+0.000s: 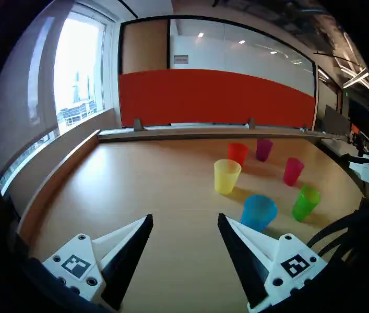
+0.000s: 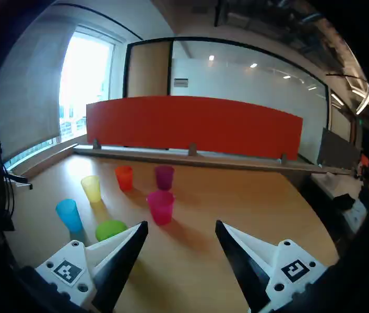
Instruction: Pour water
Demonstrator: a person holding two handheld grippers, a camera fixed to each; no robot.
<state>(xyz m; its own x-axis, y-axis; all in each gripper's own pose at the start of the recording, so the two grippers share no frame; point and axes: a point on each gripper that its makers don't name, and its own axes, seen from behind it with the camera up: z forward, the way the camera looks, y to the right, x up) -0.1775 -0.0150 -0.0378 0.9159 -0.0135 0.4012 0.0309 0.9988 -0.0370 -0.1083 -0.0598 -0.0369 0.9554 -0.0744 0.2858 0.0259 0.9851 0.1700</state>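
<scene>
Several plastic cups stand upright on a wooden table (image 1: pixel 147 177). In the left gripper view I see a yellow cup (image 1: pixel 226 176), a red cup (image 1: pixel 237 153), a purple cup (image 1: pixel 263 149), a pink cup (image 1: pixel 293 171), a green cup (image 1: pixel 306 203) and a blue cup (image 1: pixel 258 212). My left gripper (image 1: pixel 185 224) is open, low over the table, left of the blue cup. In the right gripper view my right gripper (image 2: pixel 181 232) is open just behind the pink cup (image 2: pixel 161 206), with the green cup (image 2: pixel 110 229) at its left finger. The blue cup (image 2: pixel 69 214), yellow cup (image 2: pixel 91 188), red cup (image 2: pixel 124 177) and purple cup (image 2: pixel 164 177) stand farther off.
A red divider panel (image 1: pixel 215 98) stands along the table's far edge. A window (image 1: pixel 77 78) and a raised ledge (image 1: pixel 54 180) run down the left side. Black cables (image 1: pixel 341 229) hang at the right in the left gripper view. Another desk with items (image 2: pixel 348 201) lies to the right.
</scene>
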